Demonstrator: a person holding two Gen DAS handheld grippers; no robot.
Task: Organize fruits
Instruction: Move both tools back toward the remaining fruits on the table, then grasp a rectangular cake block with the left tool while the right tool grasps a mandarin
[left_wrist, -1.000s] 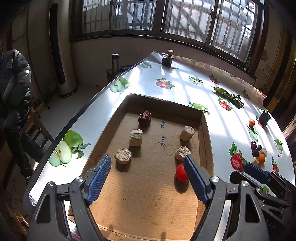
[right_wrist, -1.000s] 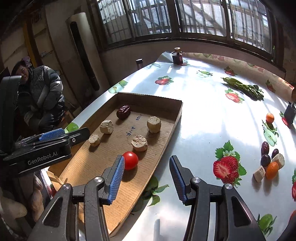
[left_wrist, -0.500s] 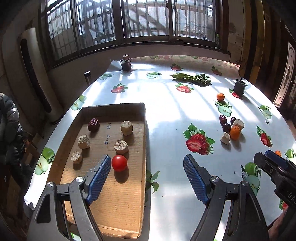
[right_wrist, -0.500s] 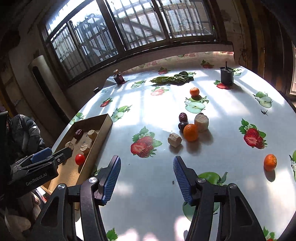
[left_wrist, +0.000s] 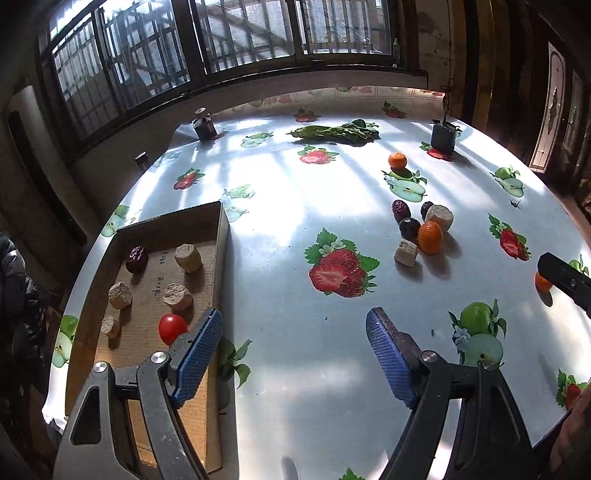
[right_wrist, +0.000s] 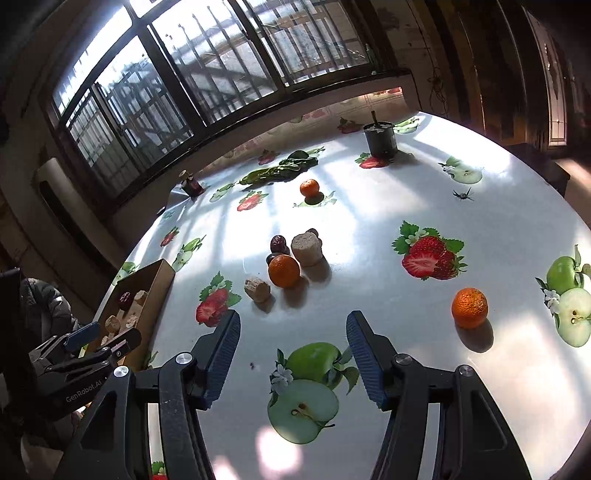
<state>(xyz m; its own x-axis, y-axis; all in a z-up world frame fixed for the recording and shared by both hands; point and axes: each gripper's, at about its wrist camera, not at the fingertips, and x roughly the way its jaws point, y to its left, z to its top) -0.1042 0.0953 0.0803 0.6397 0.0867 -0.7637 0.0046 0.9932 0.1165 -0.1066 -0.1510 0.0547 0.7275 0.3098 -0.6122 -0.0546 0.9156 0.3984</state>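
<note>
Hovering over the counter beside the cardboard tray, left gripper gaping wide, empty. Hanging right gripper half open, gripping nothing. Resting inside the tray: tomato, date. Sitting well right of the tray: tangerine, another tangerine.

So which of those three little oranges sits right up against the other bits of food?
The middle orange, in the cluster with the dark fruits and beige chunks. The far orange and the near-right orange each sit alone on the tablecloth.
</note>
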